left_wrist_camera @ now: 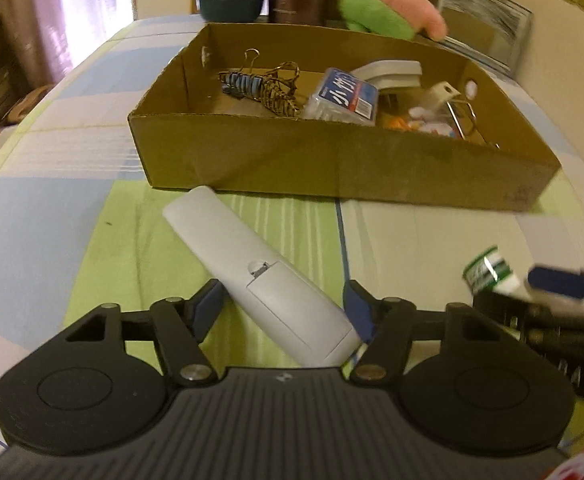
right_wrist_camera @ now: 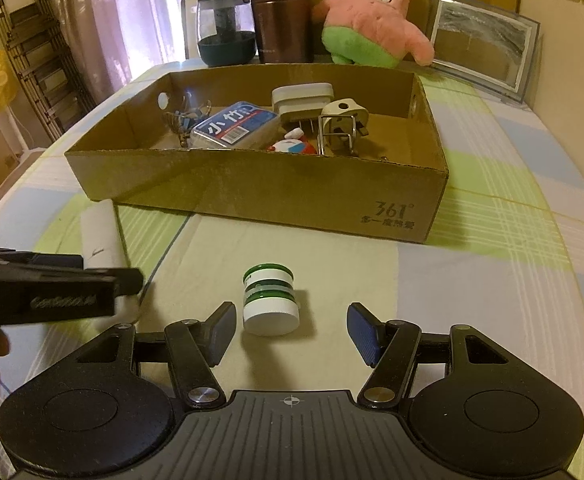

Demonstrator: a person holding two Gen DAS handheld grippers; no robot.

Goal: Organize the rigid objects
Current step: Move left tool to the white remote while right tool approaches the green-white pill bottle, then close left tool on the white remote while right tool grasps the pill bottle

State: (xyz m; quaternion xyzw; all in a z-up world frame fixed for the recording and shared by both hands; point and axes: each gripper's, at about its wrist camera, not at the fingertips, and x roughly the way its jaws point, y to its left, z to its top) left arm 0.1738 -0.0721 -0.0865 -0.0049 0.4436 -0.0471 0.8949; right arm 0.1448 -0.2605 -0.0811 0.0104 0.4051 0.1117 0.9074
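A grey remote control (left_wrist_camera: 263,276) lies face down on the checked cloth, its near end between the fingers of my open left gripper (left_wrist_camera: 283,300). In the right wrist view the remote (right_wrist_camera: 99,236) shows at the left, partly hidden by the left gripper. A small green and white jar (right_wrist_camera: 269,300) lies on its side just ahead of my open right gripper (right_wrist_camera: 292,326); it also shows in the left wrist view (left_wrist_camera: 488,270). A shallow cardboard box (right_wrist_camera: 259,188) behind them holds a blue plastic case (right_wrist_camera: 233,124), clips, plugs and small items.
Beyond the box (left_wrist_camera: 332,160) stand a glass teapot (right_wrist_camera: 223,28), a brown flask (right_wrist_camera: 281,16), a pink star plush (right_wrist_camera: 372,20) and a picture frame (right_wrist_camera: 484,52). The round table drops off at left and right.
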